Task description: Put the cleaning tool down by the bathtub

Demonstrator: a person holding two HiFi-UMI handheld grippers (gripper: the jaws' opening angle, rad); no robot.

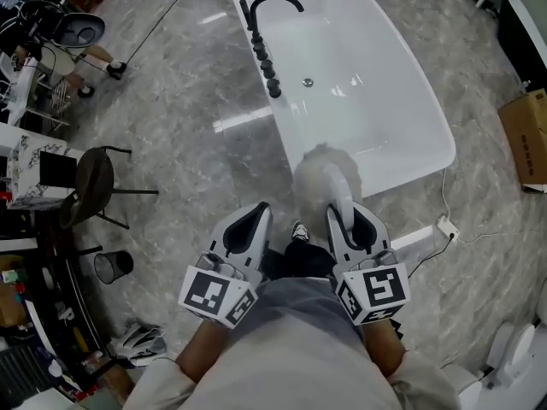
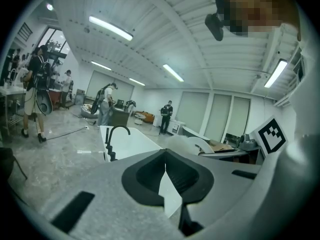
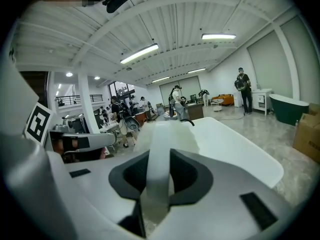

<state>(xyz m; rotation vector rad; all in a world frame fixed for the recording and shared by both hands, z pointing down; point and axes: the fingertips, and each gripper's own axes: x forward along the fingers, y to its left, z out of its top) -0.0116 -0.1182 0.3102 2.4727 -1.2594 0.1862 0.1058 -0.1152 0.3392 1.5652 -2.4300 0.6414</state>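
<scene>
The cleaning tool is a white duster with a fluffy head (image 1: 323, 171) and a flat white handle (image 3: 159, 164). My right gripper (image 1: 350, 216) is shut on that handle, and the head sticks out ahead over the near corner of the white bathtub (image 1: 376, 118). In the right gripper view the duster head (image 3: 167, 134) hides part of the bathtub (image 3: 240, 154). My left gripper (image 1: 249, 220) hangs beside it, shut with nothing between its jaws. The left gripper view shows the bathtub (image 2: 131, 141) and its black faucet (image 2: 112, 138) ahead.
A black faucet (image 1: 263, 32) stands on the tub's left rim. A black chair (image 1: 94, 182) and a wire bin (image 1: 113, 266) are at the left. A power strip with a cable (image 1: 446, 226) lies right of the tub, near a cardboard box (image 1: 526, 135). People stand far off.
</scene>
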